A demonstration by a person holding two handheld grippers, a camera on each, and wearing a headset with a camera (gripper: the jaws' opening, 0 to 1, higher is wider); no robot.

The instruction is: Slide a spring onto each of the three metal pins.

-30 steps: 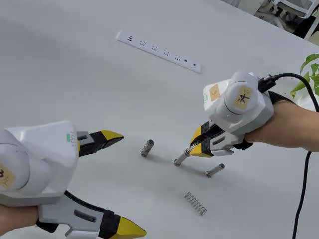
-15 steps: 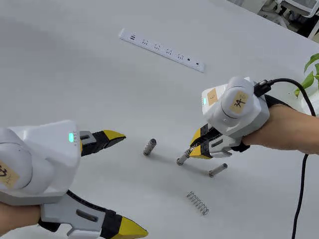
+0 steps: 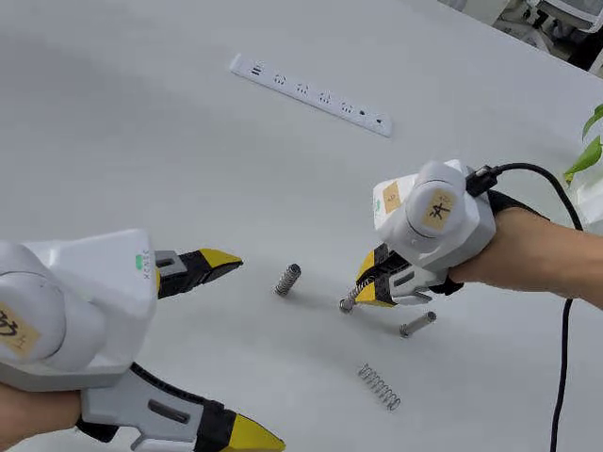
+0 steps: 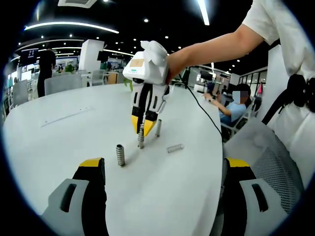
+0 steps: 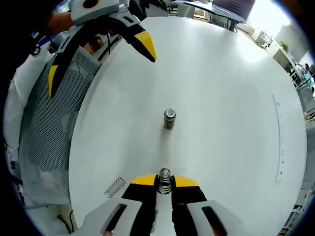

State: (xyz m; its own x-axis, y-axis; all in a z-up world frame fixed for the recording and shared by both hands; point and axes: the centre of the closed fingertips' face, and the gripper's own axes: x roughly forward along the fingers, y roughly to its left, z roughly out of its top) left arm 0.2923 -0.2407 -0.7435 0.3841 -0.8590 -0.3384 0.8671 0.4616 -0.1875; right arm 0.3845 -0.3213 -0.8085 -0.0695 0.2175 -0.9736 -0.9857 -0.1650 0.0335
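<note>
My right gripper (image 3: 370, 285) is shut on a spring (image 5: 165, 180) that sits over the top of the middle pin (image 3: 348, 302), which stands tilted on the white table (image 3: 141, 141). From the left gripper view the right gripper (image 4: 142, 123) comes down onto this pin (image 4: 141, 141). To its left a pin with a spring on it (image 3: 287, 279) (image 4: 120, 155) (image 5: 170, 119) stands free. A bare pin (image 3: 416, 324) (image 4: 158, 127) stands on the right. One loose spring (image 3: 379, 385) (image 4: 174, 148) (image 5: 115, 187) lies flat nearby. My left gripper (image 3: 236, 350) (image 4: 165, 194) is open and holds nothing.
A white power strip (image 3: 311, 94) (image 5: 280, 142) lies at the far side of the table. A black cable (image 3: 563, 358) trails from the right gripper. Green plant leaves (image 3: 589, 151) show at the right edge. People and chairs are in the room behind.
My right gripper has sunk a little lower over the middle pin with the spring in it. The left gripper has stayed open and nearly still.
</note>
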